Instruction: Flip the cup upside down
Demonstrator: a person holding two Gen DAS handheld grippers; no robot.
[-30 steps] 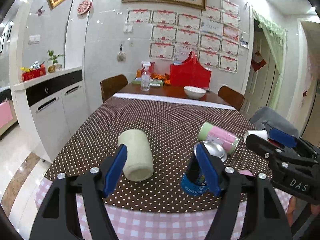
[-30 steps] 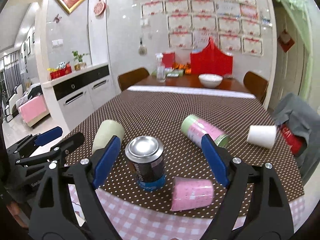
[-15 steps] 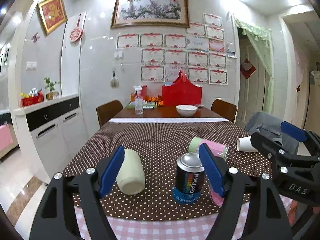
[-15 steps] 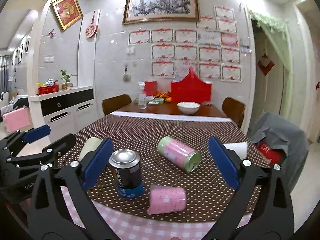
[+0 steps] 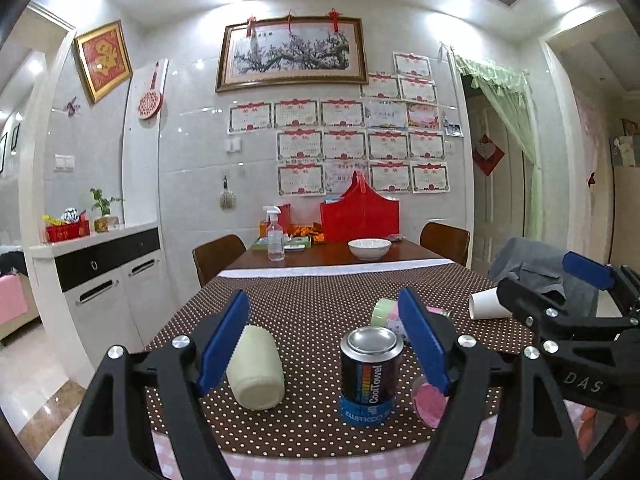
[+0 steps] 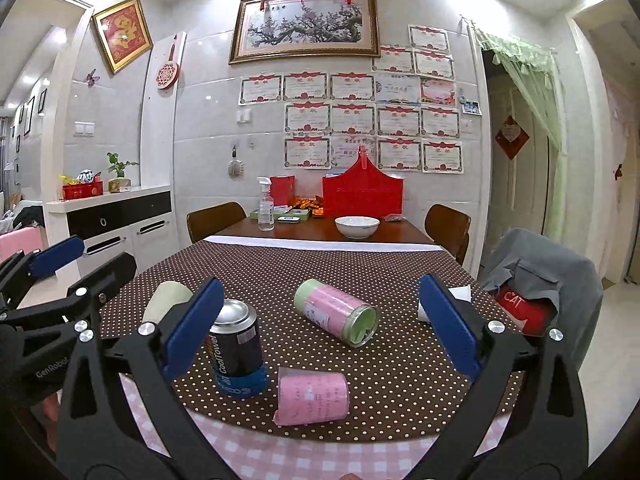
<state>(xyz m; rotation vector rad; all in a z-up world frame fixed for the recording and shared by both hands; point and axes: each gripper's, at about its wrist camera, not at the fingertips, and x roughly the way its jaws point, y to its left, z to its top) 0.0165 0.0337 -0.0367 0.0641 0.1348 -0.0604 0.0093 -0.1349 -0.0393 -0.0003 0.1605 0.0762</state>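
Observation:
A dark "CoolTowel" can-shaped cup (image 5: 371, 376) stands upside down near the front of the brown dotted tablecloth (image 5: 320, 308); it also shows in the right wrist view (image 6: 237, 354). A pale green cup (image 5: 256, 368) lies on its side to its left. A pink cup (image 6: 312, 398) lies on its side at the front. A pink-and-green cup (image 6: 338, 312) lies behind it. A white paper cup (image 5: 486, 306) lies at the right. My left gripper (image 5: 324, 340) is open and empty, just before the can. My right gripper (image 6: 320, 328) is open and empty.
A white bowl (image 6: 357, 227), a spray bottle (image 6: 266, 210) and a red bag (image 6: 362, 196) stand at the table's far end. Chairs stand around it; the right one (image 6: 540, 280) carries grey clothing. A white cabinet (image 5: 108, 280) stands to the left.
Both grippers have pulled back and tilted up from the table, so the cups sit lower and farther off. The cups have not moved.

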